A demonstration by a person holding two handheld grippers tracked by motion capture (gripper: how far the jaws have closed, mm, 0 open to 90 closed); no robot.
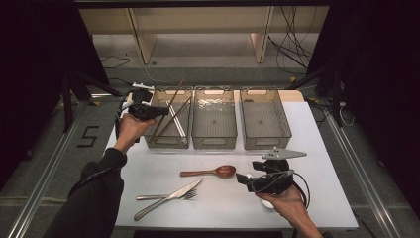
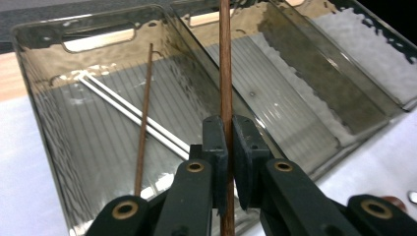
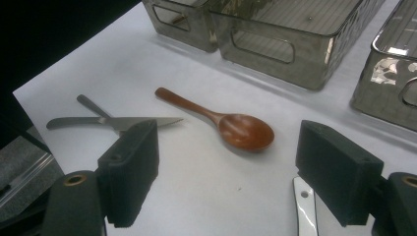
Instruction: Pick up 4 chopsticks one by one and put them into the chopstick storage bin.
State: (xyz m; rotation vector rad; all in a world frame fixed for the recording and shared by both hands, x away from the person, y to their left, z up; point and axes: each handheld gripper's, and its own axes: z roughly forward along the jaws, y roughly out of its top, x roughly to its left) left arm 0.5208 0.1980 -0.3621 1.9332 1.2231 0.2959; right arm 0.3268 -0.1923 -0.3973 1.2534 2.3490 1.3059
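Chopstick (image 2: 226, 73) pinched between left gripper (image 2: 229, 147) jaws, held steeply over leftmost bin (image 2: 39, 78), likely to join brown stick (image 2: 143, 118) and white pair (image 2: 130, 110) there; right gripper (image 3: 226, 172) open, aimed at wooden spoon (image 3: 236, 129), probably next

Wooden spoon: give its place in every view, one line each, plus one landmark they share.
High view: wooden spoon lies at table centre, bowl to the right, before the middle bin.
Left gripper view: a reddish sliver at the bottom right edge may be it; too little to tell.
Right gripper view: wooden spoon mid-frame.
Landmark: left bin.
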